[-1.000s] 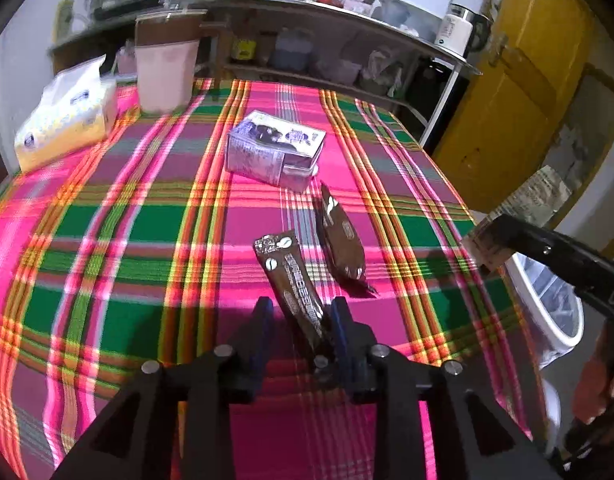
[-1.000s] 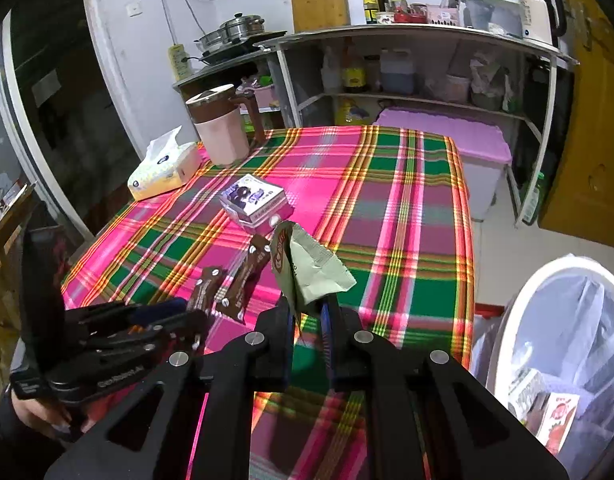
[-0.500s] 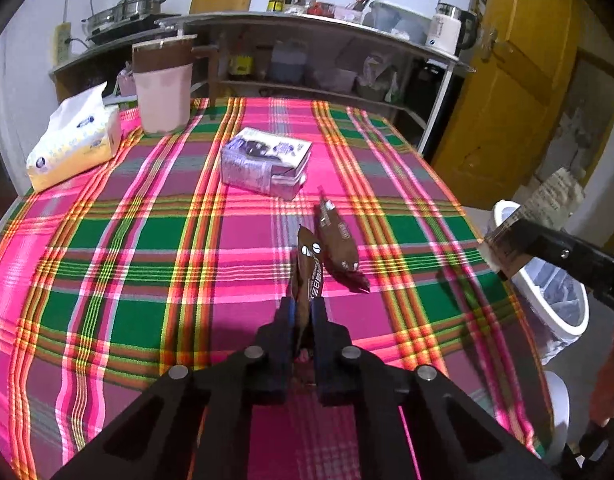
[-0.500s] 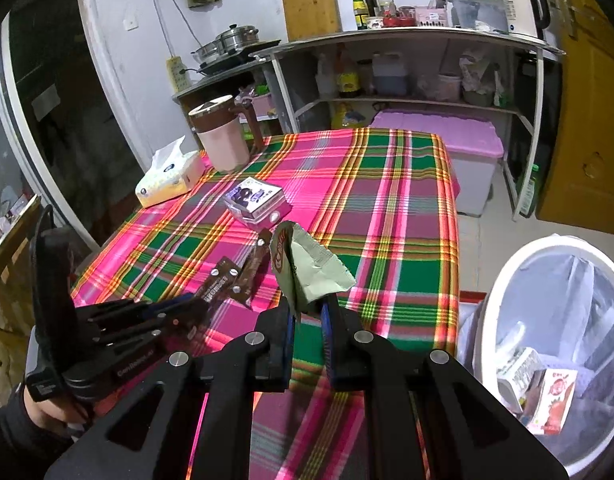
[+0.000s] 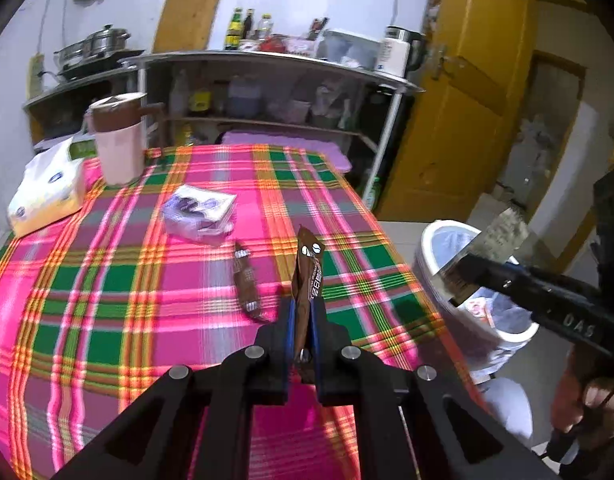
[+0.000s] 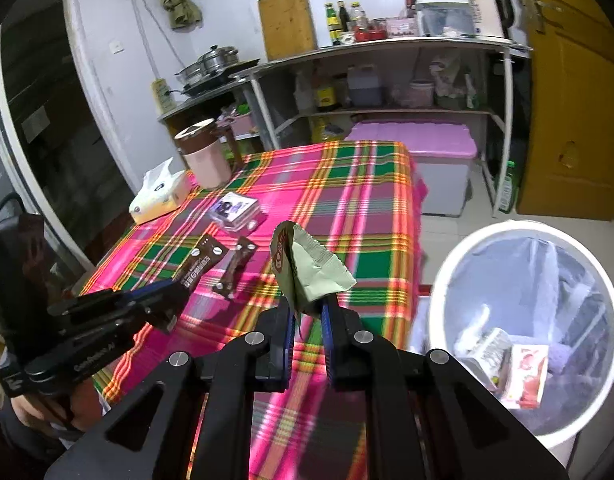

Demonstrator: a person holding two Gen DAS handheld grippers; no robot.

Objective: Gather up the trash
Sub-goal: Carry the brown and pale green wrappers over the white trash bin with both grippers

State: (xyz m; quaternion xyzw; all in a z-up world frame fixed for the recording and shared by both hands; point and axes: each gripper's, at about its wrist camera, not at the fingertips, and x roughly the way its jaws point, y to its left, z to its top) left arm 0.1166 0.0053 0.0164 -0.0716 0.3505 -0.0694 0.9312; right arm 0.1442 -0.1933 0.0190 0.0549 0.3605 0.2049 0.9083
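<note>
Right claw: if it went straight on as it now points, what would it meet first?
Probably the plaid tablecloth near the table's right edge, since the right claw, shut on a green wrapper, points there, not toward the trash bin; depth is unclear.

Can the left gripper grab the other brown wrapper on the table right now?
Probably not yet. The left gripper is already shut on a brown wrapper, so its fingers are full. The second brown wrapper lies uncovered on the tablecloth, close ahead.

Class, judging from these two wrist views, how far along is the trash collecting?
Done: cartons already lie in the white bin. In hand: the left gripper pinches a brown sachet; the right gripper holds a green wrapper. Left: another brown sachet on the plaid table.
</note>
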